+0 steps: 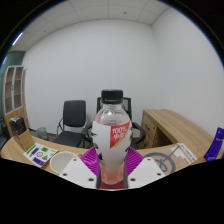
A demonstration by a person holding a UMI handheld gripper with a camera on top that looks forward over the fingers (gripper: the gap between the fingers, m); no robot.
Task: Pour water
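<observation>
Gripper view shows a wooden desk [180, 125] and black office chair [73, 119] beyond an upright, white-capped plastic bottle [112, 135] with pink liquid, grasped between the gripper [112, 160]'s magenta pads [91, 158].

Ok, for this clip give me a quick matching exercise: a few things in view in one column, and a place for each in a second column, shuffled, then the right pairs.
Things:
1. bottle
2. office chair
3. wooden desk
4. shelf unit

Places:
A. beyond the bottle, to its right
B. between the fingers of the gripper
C. by the wall, far left of the bottle
D. behind the bottle, to its left, near the back wall

Pairs: 1-B, 2-D, 3-A, 4-C
</observation>
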